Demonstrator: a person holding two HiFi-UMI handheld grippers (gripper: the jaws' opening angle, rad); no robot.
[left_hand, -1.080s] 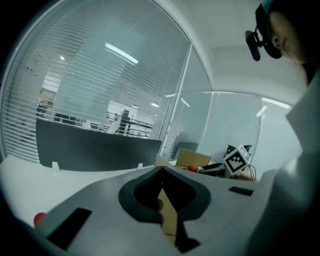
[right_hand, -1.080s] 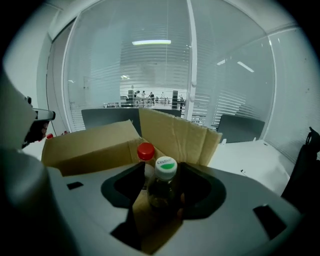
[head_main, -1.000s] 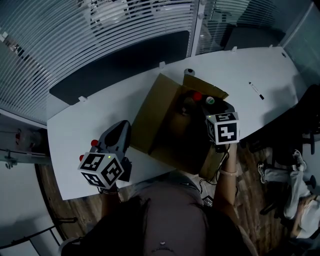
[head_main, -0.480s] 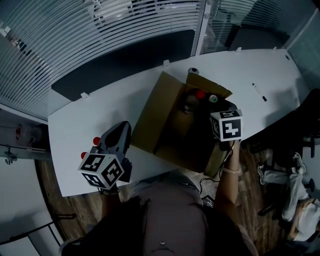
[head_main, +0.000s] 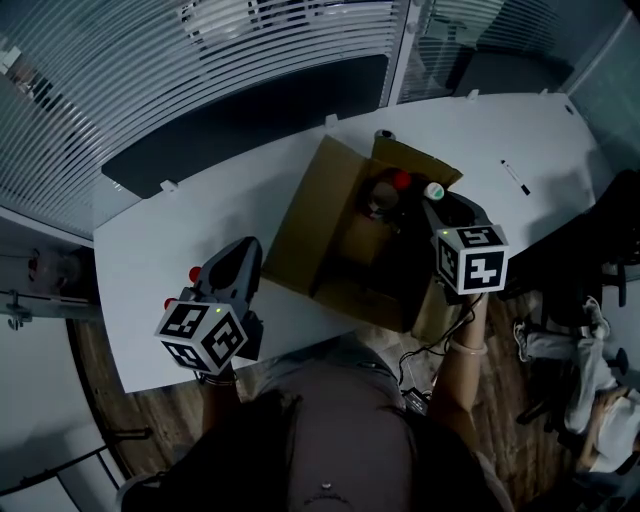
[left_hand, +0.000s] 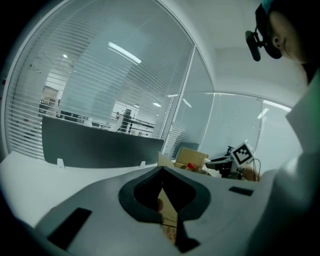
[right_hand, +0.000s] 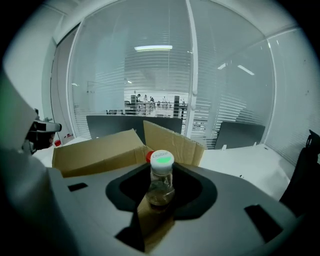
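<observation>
1. Right claw (right_hand: 160, 199): closed on a small clear bottle (right_hand: 161, 176) with a white cap bearing a green spot. The bottle's base is hidden between the jaws, and its dark contents are hard to make out. In the head view it is held at the box's 2 o'clock corner.
2. Cardboard box (head_main: 325, 225): open with flaps up, on the white worktop (head_main: 190, 215); the interior is in shadow. Inside is 1 red-capped bottle (head_main: 401, 180), at 10 o'clock of the held bottle, its body hidden. A brownish item beside it cannot be identified.
3. Left claw (left_hand: 161, 174): jaws together with nothing between them, over the worktop at the box's 8 o'clock, well apart from the bottles.
4. Pen (head_main: 515, 177): on the worktop at the box's 3 o'clock, too small to detail.
</observation>
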